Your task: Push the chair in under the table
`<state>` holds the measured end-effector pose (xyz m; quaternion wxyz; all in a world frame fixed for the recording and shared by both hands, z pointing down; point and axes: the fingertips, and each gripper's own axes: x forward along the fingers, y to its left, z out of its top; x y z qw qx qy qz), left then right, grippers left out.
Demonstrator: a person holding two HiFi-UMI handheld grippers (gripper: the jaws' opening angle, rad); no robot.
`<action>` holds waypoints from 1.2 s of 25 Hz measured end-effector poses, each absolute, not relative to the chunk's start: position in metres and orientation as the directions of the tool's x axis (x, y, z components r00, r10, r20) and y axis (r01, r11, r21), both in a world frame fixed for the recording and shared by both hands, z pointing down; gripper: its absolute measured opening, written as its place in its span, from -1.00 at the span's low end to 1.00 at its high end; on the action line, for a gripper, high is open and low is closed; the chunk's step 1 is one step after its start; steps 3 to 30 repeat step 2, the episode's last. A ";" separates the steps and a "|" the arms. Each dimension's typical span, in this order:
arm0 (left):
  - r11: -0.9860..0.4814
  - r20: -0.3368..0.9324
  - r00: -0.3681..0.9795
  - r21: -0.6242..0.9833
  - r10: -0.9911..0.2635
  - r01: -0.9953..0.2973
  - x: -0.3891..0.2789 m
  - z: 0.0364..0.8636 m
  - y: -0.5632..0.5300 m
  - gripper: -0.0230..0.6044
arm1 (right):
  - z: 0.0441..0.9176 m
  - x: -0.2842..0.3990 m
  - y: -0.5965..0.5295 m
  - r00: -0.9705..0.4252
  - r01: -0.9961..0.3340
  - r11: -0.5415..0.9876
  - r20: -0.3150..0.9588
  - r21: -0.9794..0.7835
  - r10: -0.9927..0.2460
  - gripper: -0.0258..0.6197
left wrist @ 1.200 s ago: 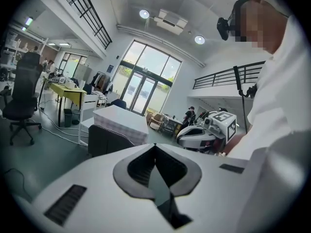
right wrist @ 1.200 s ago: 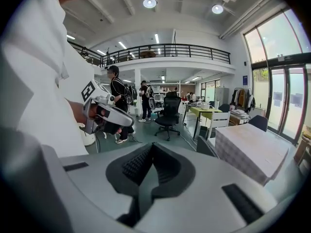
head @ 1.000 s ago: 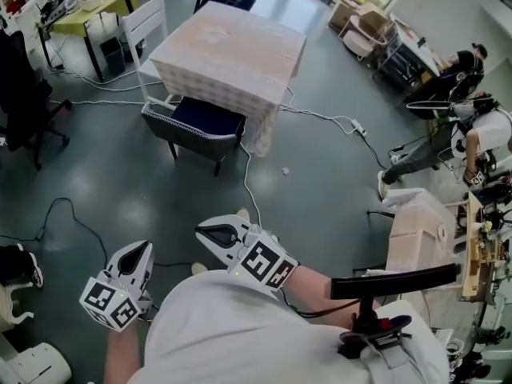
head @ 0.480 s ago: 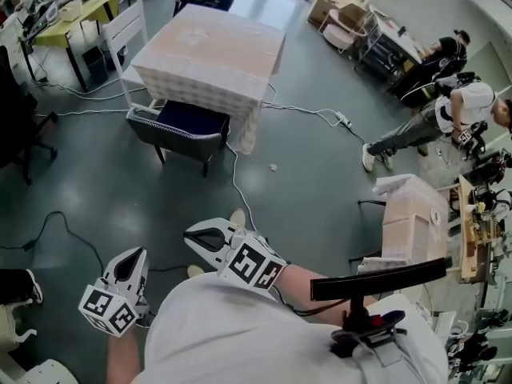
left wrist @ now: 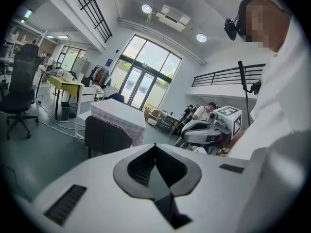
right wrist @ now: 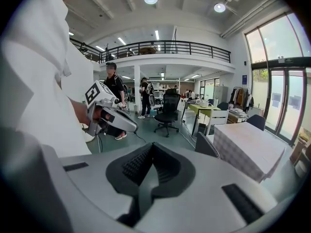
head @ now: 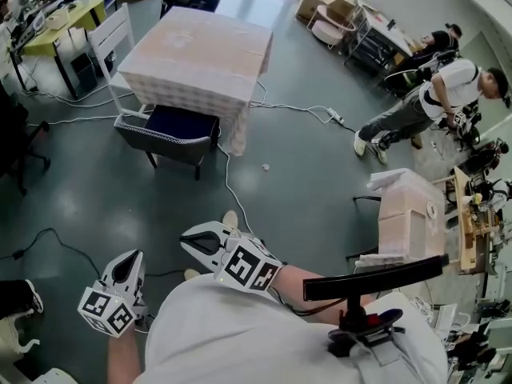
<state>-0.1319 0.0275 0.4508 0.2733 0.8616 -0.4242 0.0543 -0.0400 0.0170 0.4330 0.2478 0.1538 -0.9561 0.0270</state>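
Note:
A dark padded chair [head: 172, 130] stands on the floor at the near side of a square table [head: 196, 50] draped in a pale checked cloth, its seat partly under the edge. Both grippers hang close to the person's body, well short of the chair. My left gripper [head: 132, 256] is shut and empty, and so is my right gripper [head: 187, 235]. The left gripper view looks past its shut jaws [left wrist: 155, 145] to the chair [left wrist: 104, 137] and table [left wrist: 119, 115]. The right gripper view shows its own shut jaws [right wrist: 153, 144], the chair [right wrist: 206, 147] and table [right wrist: 248, 149].
A white cable [head: 232, 190] runs across the floor between me and the chair. A white chair [head: 108, 34] and a yellow-green desk [head: 60, 18] stand left of the table. People [head: 432, 94] and a cloth-covered stand [head: 408, 214] are at the right.
The head view has swung, so table and chair sit further left in the picture. Both grippers stay shut and near the body. The people at the right show more fully.

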 end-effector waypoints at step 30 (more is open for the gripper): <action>-0.487 0.327 0.635 0.431 -0.700 -0.760 -0.127 0.452 0.021 -0.90 | 0.433 -0.035 0.012 -0.829 -0.307 0.951 0.484 0.025 -0.280 -0.88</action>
